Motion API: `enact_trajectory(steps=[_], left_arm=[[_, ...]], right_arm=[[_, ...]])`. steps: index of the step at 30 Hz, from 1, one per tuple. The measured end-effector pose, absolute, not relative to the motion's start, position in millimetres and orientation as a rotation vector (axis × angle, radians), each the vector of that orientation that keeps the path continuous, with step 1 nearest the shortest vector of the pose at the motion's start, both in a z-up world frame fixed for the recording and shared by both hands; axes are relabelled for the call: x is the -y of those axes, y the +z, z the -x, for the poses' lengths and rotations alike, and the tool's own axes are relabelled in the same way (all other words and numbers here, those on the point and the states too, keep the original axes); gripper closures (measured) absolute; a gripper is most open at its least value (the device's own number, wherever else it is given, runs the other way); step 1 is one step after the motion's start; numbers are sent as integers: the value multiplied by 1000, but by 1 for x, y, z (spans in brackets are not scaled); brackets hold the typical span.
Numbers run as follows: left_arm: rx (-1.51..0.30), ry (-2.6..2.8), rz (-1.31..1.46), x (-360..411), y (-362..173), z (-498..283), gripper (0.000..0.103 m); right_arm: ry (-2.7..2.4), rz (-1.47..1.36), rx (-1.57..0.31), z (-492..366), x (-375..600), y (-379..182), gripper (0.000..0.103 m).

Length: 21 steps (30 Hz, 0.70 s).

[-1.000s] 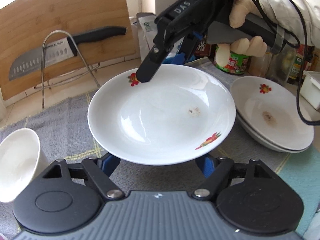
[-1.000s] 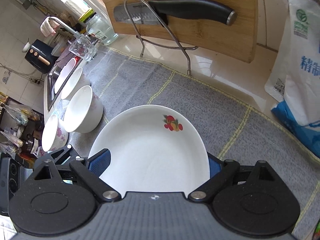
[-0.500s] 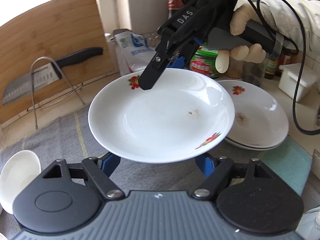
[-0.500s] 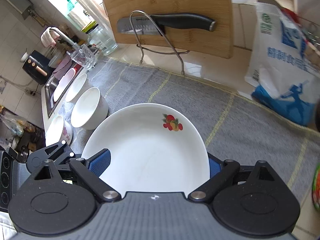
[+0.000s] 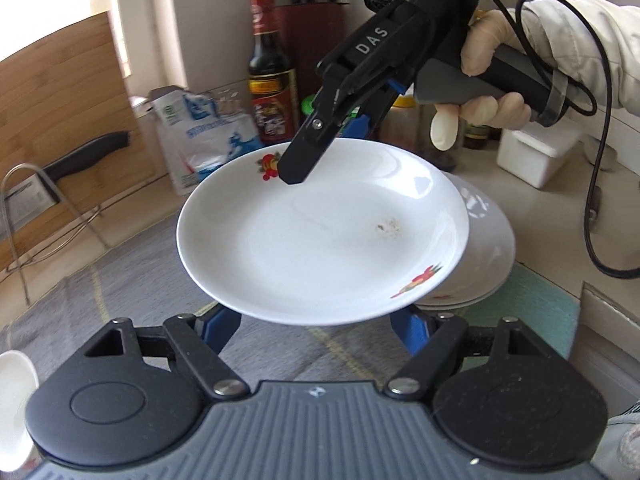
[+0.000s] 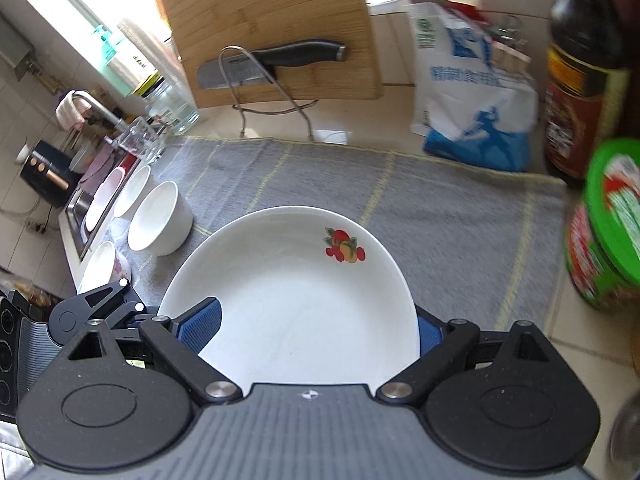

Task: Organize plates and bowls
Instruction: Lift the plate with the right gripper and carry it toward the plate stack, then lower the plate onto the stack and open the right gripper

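A white plate [image 5: 320, 240] with fruit prints and a brown stain hangs in the air above the grey mat [image 6: 440, 220]. My right gripper [image 5: 324, 152] is shut on its far rim, one black finger on top by the fruit print and the blue pad behind the rim. In the right wrist view the plate [image 6: 296, 312] fills the gap of that gripper [image 6: 308, 332]. My left gripper [image 5: 312, 320] sits under the near rim, blue pads apart, tips hidden by the plate. A stack of matching plates [image 5: 488, 248] lies just beyond and below the plate's right edge.
Several white bowls [image 6: 160, 220] stand at the mat's left end by the sink [image 6: 76, 216]. A cutting board [image 6: 272, 28], a knife on a wire rack [image 6: 276, 60], a blue-and-white bag [image 6: 472, 92], a sauce bottle [image 5: 270, 72] and a green-lidded jar [image 6: 608, 224] line the back.
Both grippers have carried the plate to the right and a little up. The stack of plates, earlier apart at the right, now lies partly under the plate's edge.
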<state>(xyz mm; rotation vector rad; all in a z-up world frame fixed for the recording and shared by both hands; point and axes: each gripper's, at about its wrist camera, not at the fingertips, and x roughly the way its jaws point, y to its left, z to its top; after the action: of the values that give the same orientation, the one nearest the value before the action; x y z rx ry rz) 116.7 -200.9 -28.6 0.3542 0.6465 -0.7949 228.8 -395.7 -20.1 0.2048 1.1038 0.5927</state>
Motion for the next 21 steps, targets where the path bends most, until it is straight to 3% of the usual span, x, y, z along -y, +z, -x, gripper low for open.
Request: enact_trajectory(steps=[21], left_arm=[[-668,-984,-439,234,-38,-110,22]], right_arm=[[412,-361,-1090,-167,454,-44,5]])
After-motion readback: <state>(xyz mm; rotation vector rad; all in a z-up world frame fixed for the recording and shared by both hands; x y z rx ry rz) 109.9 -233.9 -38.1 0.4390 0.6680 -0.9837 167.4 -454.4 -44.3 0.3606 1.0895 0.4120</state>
